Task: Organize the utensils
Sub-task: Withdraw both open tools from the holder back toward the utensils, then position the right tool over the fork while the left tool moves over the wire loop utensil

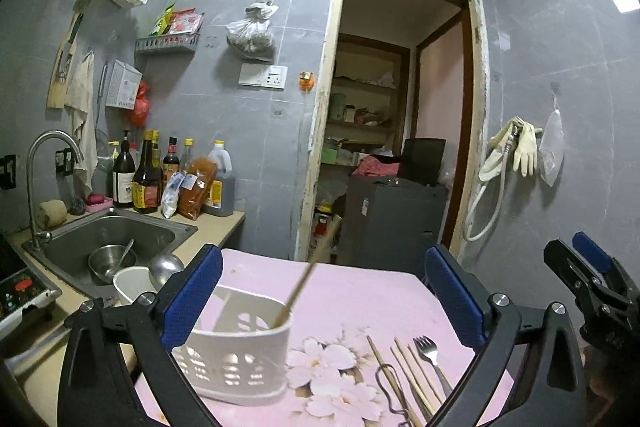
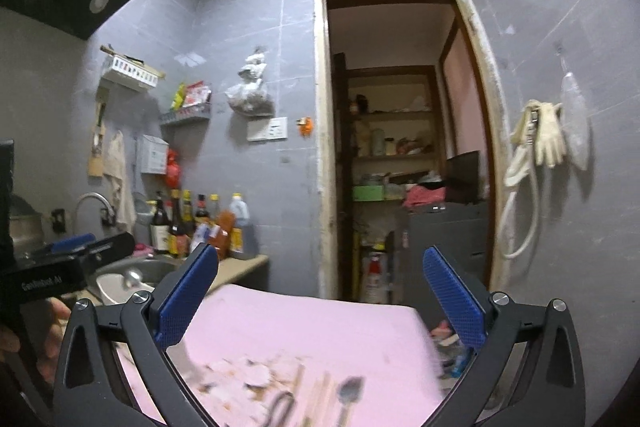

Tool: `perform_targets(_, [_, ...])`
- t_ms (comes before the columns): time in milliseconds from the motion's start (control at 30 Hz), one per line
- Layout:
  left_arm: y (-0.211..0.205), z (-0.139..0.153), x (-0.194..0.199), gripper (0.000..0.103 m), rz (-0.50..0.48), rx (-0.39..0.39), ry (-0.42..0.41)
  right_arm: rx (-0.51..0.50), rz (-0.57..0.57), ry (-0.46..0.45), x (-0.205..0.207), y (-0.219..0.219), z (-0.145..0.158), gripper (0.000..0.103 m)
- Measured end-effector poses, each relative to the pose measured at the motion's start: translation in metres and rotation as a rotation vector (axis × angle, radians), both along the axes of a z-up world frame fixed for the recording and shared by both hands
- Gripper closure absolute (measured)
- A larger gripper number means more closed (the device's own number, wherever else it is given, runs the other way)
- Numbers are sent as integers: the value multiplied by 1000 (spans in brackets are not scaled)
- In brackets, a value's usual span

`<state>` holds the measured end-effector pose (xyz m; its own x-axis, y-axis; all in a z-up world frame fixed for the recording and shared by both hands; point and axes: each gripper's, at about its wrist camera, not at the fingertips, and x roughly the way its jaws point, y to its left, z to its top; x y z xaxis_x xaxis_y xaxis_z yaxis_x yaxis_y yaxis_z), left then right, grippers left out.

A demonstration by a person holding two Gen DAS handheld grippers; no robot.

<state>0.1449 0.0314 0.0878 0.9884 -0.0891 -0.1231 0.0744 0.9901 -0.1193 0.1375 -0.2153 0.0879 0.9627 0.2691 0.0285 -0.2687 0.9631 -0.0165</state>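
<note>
A white slotted utensil holder [image 1: 236, 351] stands on the pink flowered table [image 1: 360, 299], with one wooden chopstick [image 1: 304, 283] leaning in it. Loose chopsticks [image 1: 408, 371], a metal fork [image 1: 430, 355] and a wire utensil [image 1: 390, 387] lie to its right. My left gripper [image 1: 324, 291] is open and empty, above the holder and the utensils. My right gripper [image 2: 320, 291] is open and empty above the table [image 2: 320, 323]; blurred chopsticks [image 2: 320, 391] and the fork [image 2: 348, 393] lie below it. The right gripper also shows at the right edge of the left wrist view [image 1: 588, 279].
A counter on the left holds a steel sink [image 1: 156, 227] with bowls, a tap [image 1: 48, 163] and several sauce bottles [image 1: 160, 179]. Behind the table is an open doorway [image 1: 400, 115] with a grey cabinet [image 1: 392, 223]. Gloves and a hose [image 1: 516, 151] hang on the right wall.
</note>
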Motion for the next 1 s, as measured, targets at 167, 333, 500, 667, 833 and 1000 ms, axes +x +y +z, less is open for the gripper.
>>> perform_targets(167, [-21,-18,-3,4,-16,55,41,-24,-46,34,-6,-18,-16,0])
perform_targets(333, [-32,-41,1,4,-40,76,120,-61,-67,95,1,-27,-31,0])
perform_targets(500, [-39,-64,8,4,-42,106,201,-87,-65,174,12,-34,-46,0])
perform_targets(667, [-43,-83,22,4,-66,125,312,-100,-40,266,27,-35,-53,0])
perform_targets(833, [-47,-98,39,4,-103,120,419,-98,-8,389,48,-39,-63,4])
perform_targets(1000, [-51,-113,58,5,-162,103,521,-92,24,531,73,-42,-77,29])
